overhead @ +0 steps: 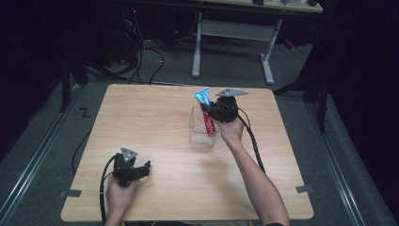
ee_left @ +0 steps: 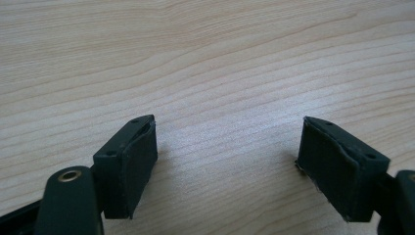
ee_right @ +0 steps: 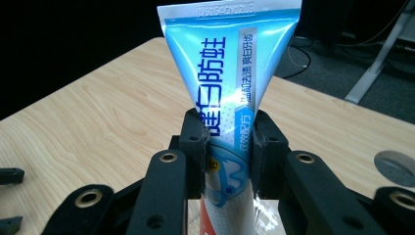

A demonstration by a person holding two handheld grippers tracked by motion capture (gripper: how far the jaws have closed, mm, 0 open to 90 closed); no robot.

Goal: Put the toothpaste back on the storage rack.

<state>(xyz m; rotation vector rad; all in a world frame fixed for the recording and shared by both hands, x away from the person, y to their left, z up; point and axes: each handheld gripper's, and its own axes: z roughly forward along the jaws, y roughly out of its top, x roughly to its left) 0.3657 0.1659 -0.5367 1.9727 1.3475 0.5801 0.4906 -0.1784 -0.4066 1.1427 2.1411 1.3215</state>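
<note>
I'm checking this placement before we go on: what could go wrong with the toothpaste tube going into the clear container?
1. The right claw grips the toothpaste tube across its soft middle; a hard squeeze could dent it or let it slide.
2. The clear container looks light, and nothing steadies it: the left claw is open over bare table, far off. A nudge from the tube might tip or shift it.
3. The tube stands taller than the container, so on release it may lean or topple out.

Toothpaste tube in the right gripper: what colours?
Light blue toothpaste tube with dark blue lettering, red toward its lower end; best in right gripper view.
</note>
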